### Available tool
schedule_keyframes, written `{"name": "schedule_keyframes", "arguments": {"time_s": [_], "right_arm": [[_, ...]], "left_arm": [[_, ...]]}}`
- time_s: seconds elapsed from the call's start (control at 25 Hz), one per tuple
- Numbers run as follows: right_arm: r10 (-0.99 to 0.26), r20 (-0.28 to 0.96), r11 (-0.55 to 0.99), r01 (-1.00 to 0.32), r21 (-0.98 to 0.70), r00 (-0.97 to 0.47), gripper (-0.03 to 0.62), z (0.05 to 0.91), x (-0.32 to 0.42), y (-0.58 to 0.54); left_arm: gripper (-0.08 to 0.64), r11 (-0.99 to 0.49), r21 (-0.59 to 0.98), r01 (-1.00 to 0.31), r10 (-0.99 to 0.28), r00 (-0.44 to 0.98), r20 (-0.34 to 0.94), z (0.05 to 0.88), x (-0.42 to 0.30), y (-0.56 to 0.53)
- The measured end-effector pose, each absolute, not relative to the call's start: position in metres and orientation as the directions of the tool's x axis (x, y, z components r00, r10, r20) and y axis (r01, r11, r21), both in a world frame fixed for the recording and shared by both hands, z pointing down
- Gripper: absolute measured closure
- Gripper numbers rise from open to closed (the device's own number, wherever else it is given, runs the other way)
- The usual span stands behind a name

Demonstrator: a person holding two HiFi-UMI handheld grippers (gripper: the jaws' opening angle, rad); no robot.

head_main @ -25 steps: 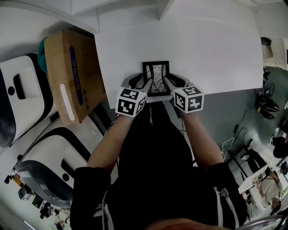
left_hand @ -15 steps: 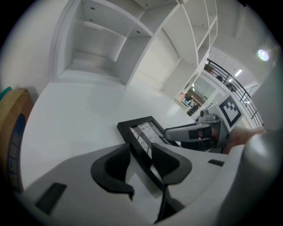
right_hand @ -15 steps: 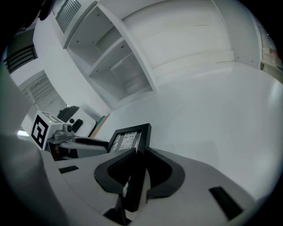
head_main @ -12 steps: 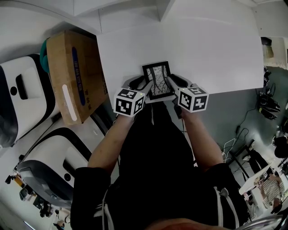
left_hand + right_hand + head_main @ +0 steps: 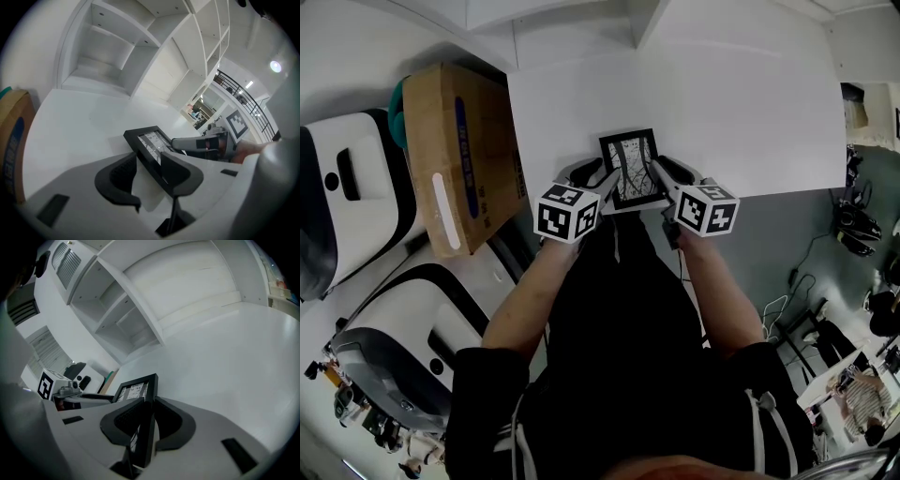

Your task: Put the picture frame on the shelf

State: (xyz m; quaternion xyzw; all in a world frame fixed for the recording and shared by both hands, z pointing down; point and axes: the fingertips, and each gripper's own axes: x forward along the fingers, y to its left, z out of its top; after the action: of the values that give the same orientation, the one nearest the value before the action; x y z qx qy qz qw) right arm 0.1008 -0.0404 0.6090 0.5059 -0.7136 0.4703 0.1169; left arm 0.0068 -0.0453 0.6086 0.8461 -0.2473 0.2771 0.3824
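You have the picture frame at the near edge of the white tabletop, bracketed by your two grippers, one on each long side, so that it can travel level instead of hanging from one border.

Your right gripper has just been closing, and its jaws now pinch the frame's right border, with the black moulding squeezed between both pads. Your left gripper is not there yet. The left border runs between its jaws and lies along one of them, but the other jaw stands clear with a plain gap (so that side carries nothing for now). I judge you will want that side closed before lifting, since a one-sided pinch on a thin border would let the frame twist.

Whether the frame has left the tabletop I cannot tell. The shelf stands behind the tabletop, which is where the frame is bound.

As for writing, the print under the glass is too small to read. The cardboard box beside the tabletop bears a blue strip and a white label, neither of them legible. The marker cubes carry only black-and-white squares, no words.
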Motion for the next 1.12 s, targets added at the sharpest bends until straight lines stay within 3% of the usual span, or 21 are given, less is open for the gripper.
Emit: {"name": "schedule_keyframes", "arguments": {"time_s": [0.44,0.96,1.12], "right_arm": [[-0.679,0.526,0.147,-0.797,-0.586,-0.512,0.512,0.542,0.105,-0.055],[-0.767,0.37,0.225,-0.76,-0.61,-0.524,0.512,0.452,0.123,-0.059],[-0.793,0.288,0.261,-0.727,-0.635,-0.537,0.512,0.418,0.124,-0.057]], "left_arm": [[0.405,-0.576,0.597,-0.559,-0.225,0.81,0.541,0.534,0.006,-0.054],[0.405,-0.73,0.434,-0.528,-0.305,0.82,0.484,0.434,0.003,-0.047],[0.405,-0.755,0.452,-0.474,-0.287,0.859,0.423,0.405,0.006,-0.036]]}}
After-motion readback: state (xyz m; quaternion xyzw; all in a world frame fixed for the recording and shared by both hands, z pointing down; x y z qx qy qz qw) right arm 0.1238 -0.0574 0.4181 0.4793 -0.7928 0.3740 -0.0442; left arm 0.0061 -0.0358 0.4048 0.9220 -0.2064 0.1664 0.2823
